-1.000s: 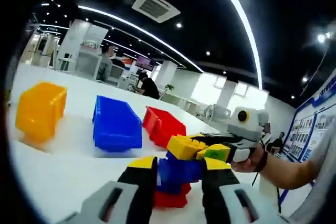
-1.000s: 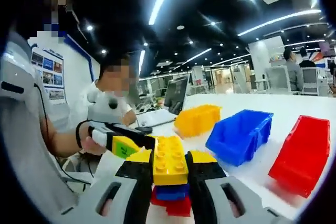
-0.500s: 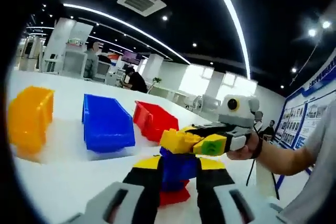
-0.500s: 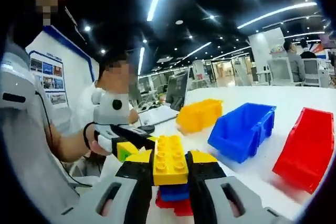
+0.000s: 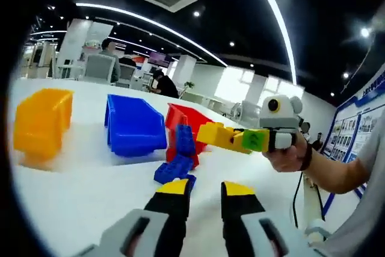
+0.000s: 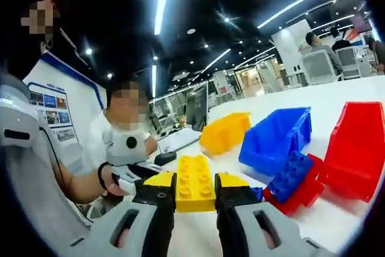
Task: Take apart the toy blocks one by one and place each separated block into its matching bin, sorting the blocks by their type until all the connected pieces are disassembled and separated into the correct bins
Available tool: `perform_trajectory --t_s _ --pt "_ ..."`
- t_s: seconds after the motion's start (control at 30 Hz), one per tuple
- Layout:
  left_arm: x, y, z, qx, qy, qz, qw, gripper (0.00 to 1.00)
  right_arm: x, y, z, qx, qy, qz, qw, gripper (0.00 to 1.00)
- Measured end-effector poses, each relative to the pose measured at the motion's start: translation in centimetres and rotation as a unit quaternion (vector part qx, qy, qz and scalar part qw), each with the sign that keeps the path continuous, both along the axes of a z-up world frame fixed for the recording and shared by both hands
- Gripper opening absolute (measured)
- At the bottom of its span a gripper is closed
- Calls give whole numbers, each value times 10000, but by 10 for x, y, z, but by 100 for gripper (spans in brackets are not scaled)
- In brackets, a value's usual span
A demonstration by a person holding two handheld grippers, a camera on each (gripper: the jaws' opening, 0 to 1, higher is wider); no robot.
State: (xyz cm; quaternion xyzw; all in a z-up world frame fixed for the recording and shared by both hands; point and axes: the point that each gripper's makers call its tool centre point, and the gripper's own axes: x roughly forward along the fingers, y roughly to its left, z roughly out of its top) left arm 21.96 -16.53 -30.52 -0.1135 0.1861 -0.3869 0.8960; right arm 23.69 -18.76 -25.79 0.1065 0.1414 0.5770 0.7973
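Observation:
My right gripper [image 6: 194,186] is shut on a yellow block [image 6: 194,182], held in the air; in the left gripper view this same gripper [image 5: 231,137] comes in from the right with the yellow block [image 5: 212,132]. A stack of blue and red blocks [image 5: 178,159] lies tipped over on the white table in front of the red bin; in the right gripper view the stack [image 6: 293,180] lies at the right. My left gripper [image 5: 204,188] stands open just short of the stack, with nothing between its jaws.
Three bins stand in a row on the white table [image 5: 78,191]: yellow bin [image 5: 42,121], blue bin [image 5: 135,127] and red bin [image 5: 191,118]. A person's hand [image 5: 292,157] holds the right gripper. People sit at desks in the background.
The yellow block has come off the stack and stays in my right gripper. The blue and red stack has left my left gripper's jaws and now lies on the table by the red bin.

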Motion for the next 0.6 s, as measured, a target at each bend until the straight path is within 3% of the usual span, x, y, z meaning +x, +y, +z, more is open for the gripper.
perform_trajectory --t_s 0.1,0.27,0.4,0.6 --pt "-3 -3 5 24 -205 -39 9998 27 1 6 9 23 -169 37 9998 26" --pt "2 2 11 401 -752 -46 9963 31 9 15 21 -123 -595 98 9981 26" --pt "3 9 12 523 -863 -26 9949 32 16 32 27 -457 -1081 190 9929 26" --pt "-3 24 6 525 -805 63 9954 33 38 76 38 -679 -1438 383 9865 26"
